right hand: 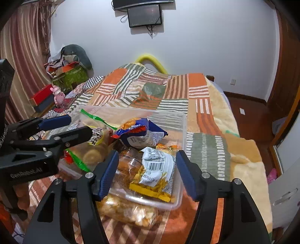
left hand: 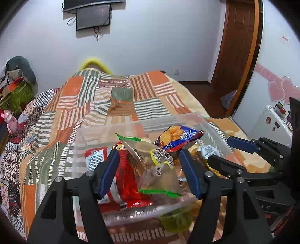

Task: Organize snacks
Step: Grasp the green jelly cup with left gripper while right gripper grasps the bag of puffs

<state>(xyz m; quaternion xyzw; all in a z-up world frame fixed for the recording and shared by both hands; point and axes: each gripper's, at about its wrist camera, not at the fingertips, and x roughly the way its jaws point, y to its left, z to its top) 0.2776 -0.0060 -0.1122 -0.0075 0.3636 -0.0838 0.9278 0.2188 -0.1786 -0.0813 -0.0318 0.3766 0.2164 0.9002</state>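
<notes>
A clear plastic bin (left hand: 201, 120) (right hand: 184, 129) sits on the quilt and holds several snack packets. My left gripper (left hand: 150, 167) hangs open over its near left part, with a clear green-edged bag (left hand: 148, 159) and a red packet (left hand: 129, 184) lying between its blue pads untouched. A blue chip bag (left hand: 178, 137) (right hand: 138, 131) lies on top further back. My right gripper (right hand: 148, 169) is open over the bin's right part, either side of a white and yellow packet (right hand: 155, 172). A green jelly cup (left hand: 176, 219) and a bag of puffed snacks (right hand: 127, 208) lie outside the bin's front wall.
The bin rests on a bed under a striped patchwork quilt (left hand: 120, 97). Boxes and clutter (right hand: 69, 75) and a pink toy (right hand: 58, 95) stand at the bed's left. A wooden door (left hand: 238, 47) and a white fridge (left hand: 271, 123) are to the right. A screen (right hand: 144, 15) hangs on the far wall.
</notes>
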